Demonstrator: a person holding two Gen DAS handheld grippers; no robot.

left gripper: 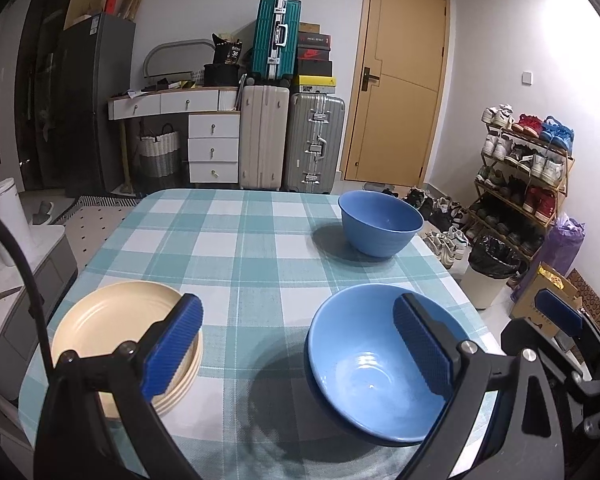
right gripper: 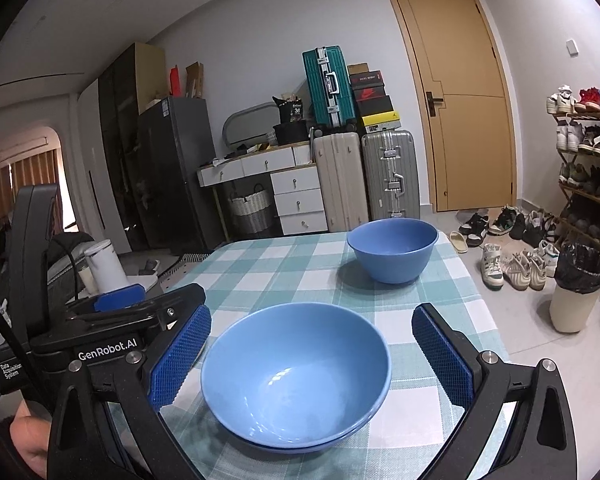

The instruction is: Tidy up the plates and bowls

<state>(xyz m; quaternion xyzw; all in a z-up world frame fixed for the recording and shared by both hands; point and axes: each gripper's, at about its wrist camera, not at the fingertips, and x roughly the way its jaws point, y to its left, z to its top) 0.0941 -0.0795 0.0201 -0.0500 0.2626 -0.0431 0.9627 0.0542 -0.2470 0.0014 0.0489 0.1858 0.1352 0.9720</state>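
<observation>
Bowls: near stacked pair (right gripper: pixel 296 376) sits on worktop (right gripper: pixel 300 264) btwn spread fingers of right hand-held gripper (right gripper: pixel 312 360), 3rd bowl (right gripper: pixel 392 250) farther back, plates (left gripper: pixel 116 340) by spread left hand-held gripper (left gripper: pixel 300 356); probably best pinch 1 rim squarely, lift level.

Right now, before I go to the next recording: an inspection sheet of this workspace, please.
Surface: table under teal checked cloth.
Job's things: near blue bowls, apparently two nested; far blue bowl alone; cream plate stack at left.
Clutter: nothing seen on the cloth.
Grippers: left gripper open; right gripper open around the near bowls, not touching.
Cables: black cable, left edge.
Surroundings: suitcases, door, shoe rack, bin.
</observation>
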